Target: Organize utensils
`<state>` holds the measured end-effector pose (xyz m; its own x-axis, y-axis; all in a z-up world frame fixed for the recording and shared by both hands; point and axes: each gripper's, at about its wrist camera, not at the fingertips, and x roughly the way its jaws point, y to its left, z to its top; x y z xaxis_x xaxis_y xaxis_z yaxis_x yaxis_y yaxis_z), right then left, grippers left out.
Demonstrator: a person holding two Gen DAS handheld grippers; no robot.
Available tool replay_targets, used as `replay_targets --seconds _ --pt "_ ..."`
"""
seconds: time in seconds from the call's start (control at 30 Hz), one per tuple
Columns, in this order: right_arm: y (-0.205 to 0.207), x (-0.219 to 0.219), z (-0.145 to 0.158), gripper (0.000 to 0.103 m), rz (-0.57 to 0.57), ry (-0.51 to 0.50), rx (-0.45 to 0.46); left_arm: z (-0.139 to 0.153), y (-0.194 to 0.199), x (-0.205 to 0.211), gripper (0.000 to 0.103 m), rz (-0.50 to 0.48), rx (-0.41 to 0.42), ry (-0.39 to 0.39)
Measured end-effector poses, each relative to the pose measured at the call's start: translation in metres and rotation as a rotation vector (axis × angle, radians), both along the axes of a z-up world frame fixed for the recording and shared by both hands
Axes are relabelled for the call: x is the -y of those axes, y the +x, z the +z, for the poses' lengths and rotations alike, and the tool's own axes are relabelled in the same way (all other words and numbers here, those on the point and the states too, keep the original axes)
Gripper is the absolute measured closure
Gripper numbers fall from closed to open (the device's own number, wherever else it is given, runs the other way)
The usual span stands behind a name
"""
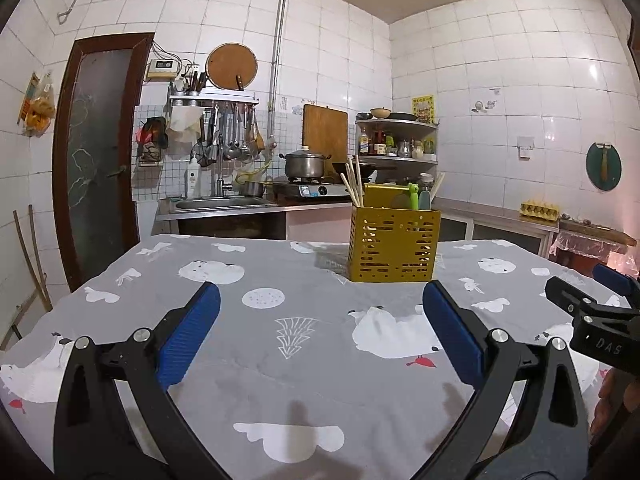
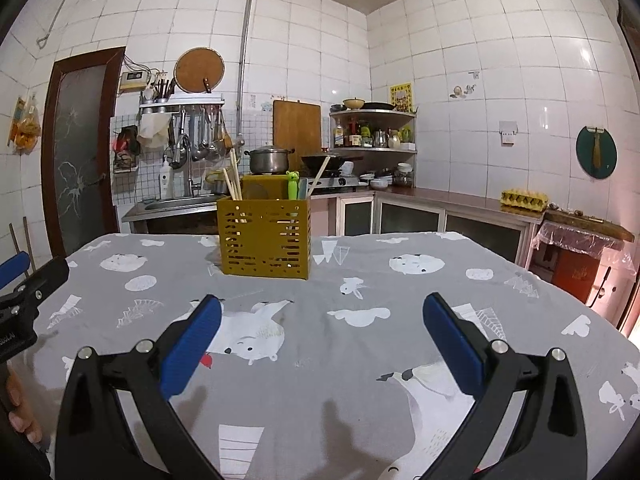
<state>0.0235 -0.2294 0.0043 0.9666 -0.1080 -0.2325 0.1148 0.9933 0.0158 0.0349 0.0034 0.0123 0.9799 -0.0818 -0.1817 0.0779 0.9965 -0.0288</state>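
A yellow perforated utensil holder [image 1: 394, 246] [image 2: 264, 238] stands upright on the grey patterned tablecloth [image 1: 304, 360] [image 2: 340, 360], at its far side. Wooden chopsticks [image 1: 354, 184] [image 2: 233, 178] lean out of its left side. A green frog-topped utensil [image 1: 413, 196] [image 2: 292, 185] and one more chopstick [image 2: 320, 176] stick up at its right. My left gripper [image 1: 321, 304] is open and empty, low over the cloth, short of the holder. My right gripper [image 2: 322, 316] is also open and empty. Each gripper shows at the edge of the other's view.
Beyond the table run a sink [image 1: 218, 202] and a counter with a stove and a steel pot [image 1: 305, 164]. Ladles hang on a wall rack [image 1: 232, 136]. A corner shelf [image 2: 372, 132] holds bottles. An egg carton [image 2: 523, 199] sits on the right counter. A brown door [image 1: 100, 160] is at left.
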Motion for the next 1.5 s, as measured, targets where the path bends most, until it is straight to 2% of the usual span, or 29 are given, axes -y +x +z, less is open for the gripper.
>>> replay_targets --seconds 0.27,1.5 --pt "0.0008 0.0013 -0.0004 0.005 -0.002 0.007 -0.008 -0.0008 0.0017 -0.0021 0.005 -0.009 -0.010 -0.018" --pt "-0.0008 0.0010 0.0009 0.004 -0.004 -0.008 0.002 -0.0013 -0.0004 0.0018 0.005 -0.005 0.003 -0.005"
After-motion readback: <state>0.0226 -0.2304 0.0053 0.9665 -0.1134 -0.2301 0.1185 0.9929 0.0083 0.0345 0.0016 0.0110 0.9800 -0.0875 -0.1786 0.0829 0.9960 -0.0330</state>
